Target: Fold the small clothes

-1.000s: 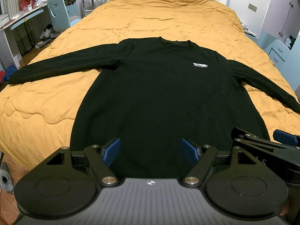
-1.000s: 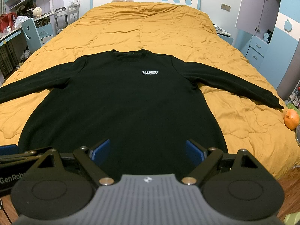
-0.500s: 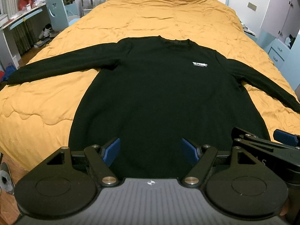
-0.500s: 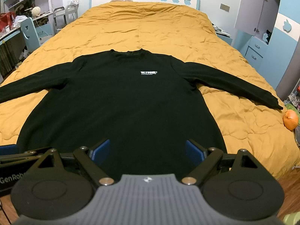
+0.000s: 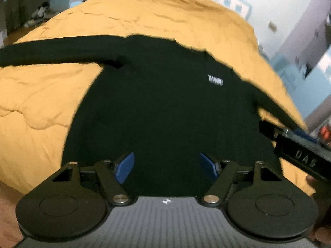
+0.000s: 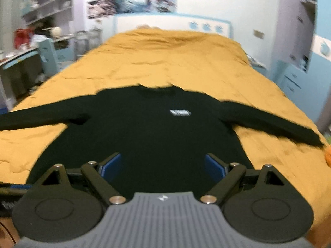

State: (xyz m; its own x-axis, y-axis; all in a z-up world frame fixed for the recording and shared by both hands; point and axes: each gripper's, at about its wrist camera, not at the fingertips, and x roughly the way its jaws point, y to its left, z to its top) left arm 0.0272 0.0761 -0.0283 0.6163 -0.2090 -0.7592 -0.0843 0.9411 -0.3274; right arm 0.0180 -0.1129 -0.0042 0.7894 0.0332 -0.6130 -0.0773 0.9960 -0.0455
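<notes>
— Both cameras have swung since a moment ago: the left view now tilts and sits closer over the black sweater [image 5: 165,107], the right view has lifted so more wall shows, and both are blurred. The sweater itself lies as it did.

— What's around it?

— In the left view, the right gripper [image 5: 298,142] juts in from the right edge, its body overlapping the cuff end of that sleeve. In the right view an orange object [image 6: 328,157] sits at the bed's right edge, just beyond the other cuff; too blurred to name. A sliver of the left gripper [image 6: 12,188] shows low on the left.

— And the room?

— The sweater lies flat, front up, on a mustard quilt [image 6: 175,62], sleeves spread to both sides, a small white logo [image 6: 180,112] on the chest. Behind the bed stands a white headboard [image 6: 165,22] with blue apple shapes. Left of the bed are a desk [image 6: 18,60], a pale blue chair [image 6: 48,55] and shelves [image 6: 47,2]; to the right, a wardrobe and blue drawers [image 6: 293,82].

— The fingers?

— On the left gripper [image 5: 166,168] the blue pads [image 5: 124,169] stand wide apart, holding nothing, with the sweater's hem area seen between them. The right gripper [image 6: 162,167] is the same: fingers [image 6: 111,166] spread wide, nothing gripped. Whether either touches the cloth I cannot tell.
</notes>
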